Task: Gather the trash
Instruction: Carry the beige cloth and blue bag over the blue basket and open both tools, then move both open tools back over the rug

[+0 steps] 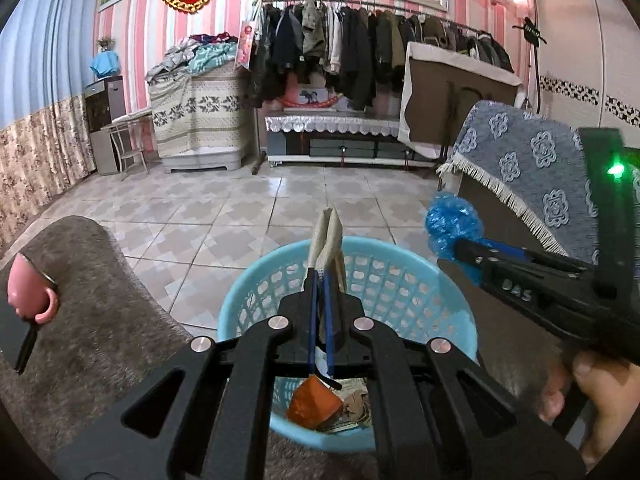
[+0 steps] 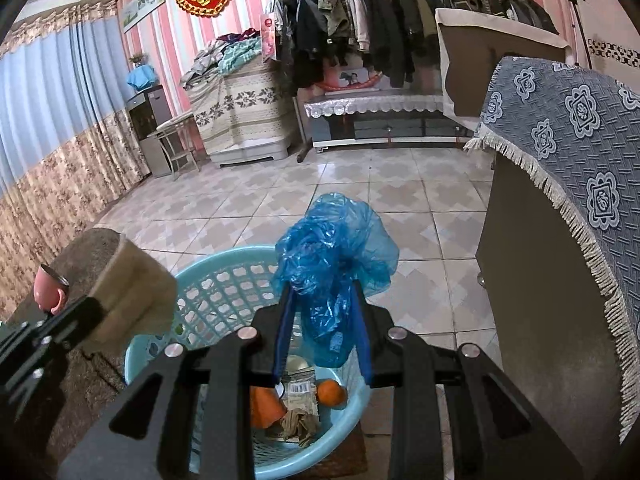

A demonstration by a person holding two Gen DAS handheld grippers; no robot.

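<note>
A light blue plastic basket (image 1: 424, 280) stands on the floor below both grippers; it also shows in the right wrist view (image 2: 224, 280). It holds an orange wrapper (image 1: 314, 402), papers and an orange fruit (image 2: 331, 393). My left gripper (image 1: 322, 276) is shut on a folded beige cloth-like piece (image 1: 329, 236), held above the basket; the piece shows at the left of the right wrist view (image 2: 132, 300). My right gripper (image 2: 322, 280) is shut on a crumpled blue plastic bag (image 2: 334, 248), above the basket's right side; the bag shows in the left wrist view (image 1: 452, 224).
A brown fuzzy rug or seat (image 1: 92, 312) lies left of the basket with a pink cup (image 1: 30, 292) on it. A cabinet draped with a blue patterned cloth (image 2: 568, 128) stands at the right. Tiled floor (image 1: 224, 208) stretches to a clothes rack (image 1: 360, 36) at the far wall.
</note>
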